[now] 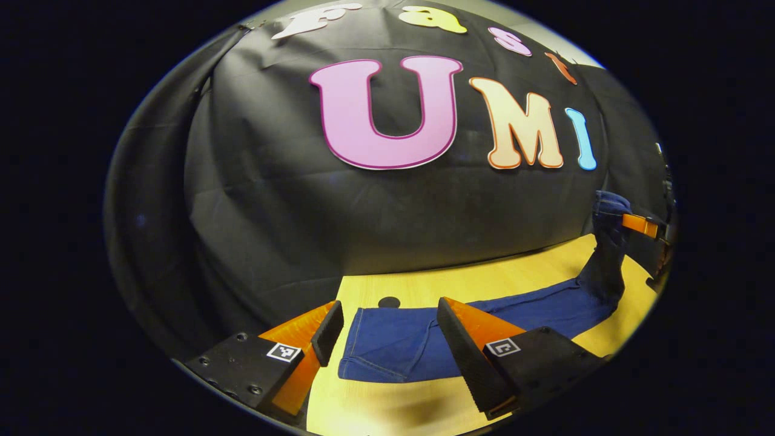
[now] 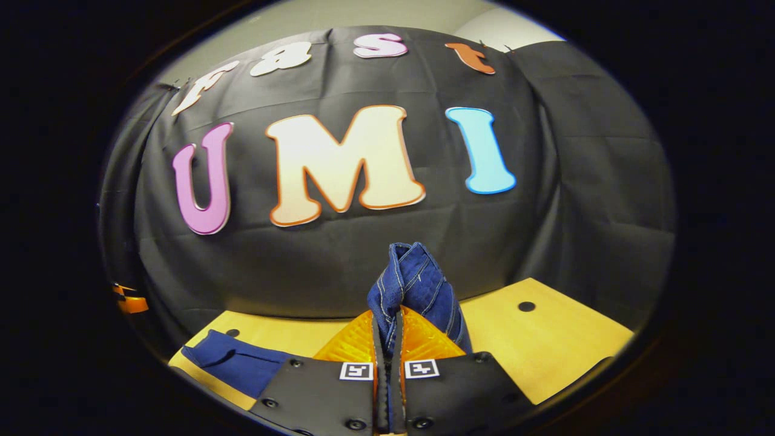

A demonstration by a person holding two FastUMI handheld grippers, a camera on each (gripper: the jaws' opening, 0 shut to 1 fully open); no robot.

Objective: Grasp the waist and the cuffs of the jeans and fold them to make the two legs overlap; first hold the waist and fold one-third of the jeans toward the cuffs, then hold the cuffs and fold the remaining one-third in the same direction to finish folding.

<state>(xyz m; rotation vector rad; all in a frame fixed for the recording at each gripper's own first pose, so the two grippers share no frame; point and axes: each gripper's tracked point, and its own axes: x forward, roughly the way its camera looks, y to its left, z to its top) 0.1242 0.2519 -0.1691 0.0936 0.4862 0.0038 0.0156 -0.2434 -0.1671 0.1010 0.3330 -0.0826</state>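
Note:
Dark blue jeans lie stretched along the wooden table, legs laid together. My left gripper hovers open just above the near end, which looks like the cuffs, one finger on each side of the cloth and not touching it. At the far end the denim rises off the table to my right gripper. In the right gripper view, my right gripper is shut on a bunched fold of jeans that sticks up between its fingers. The rest of the jeans trails down to the left.
Black cloth walls close off the back and both sides of the table. A small dark hole sits in the tabletop near the cuffs, another hole at the right. The left gripper shows at the far left edge.

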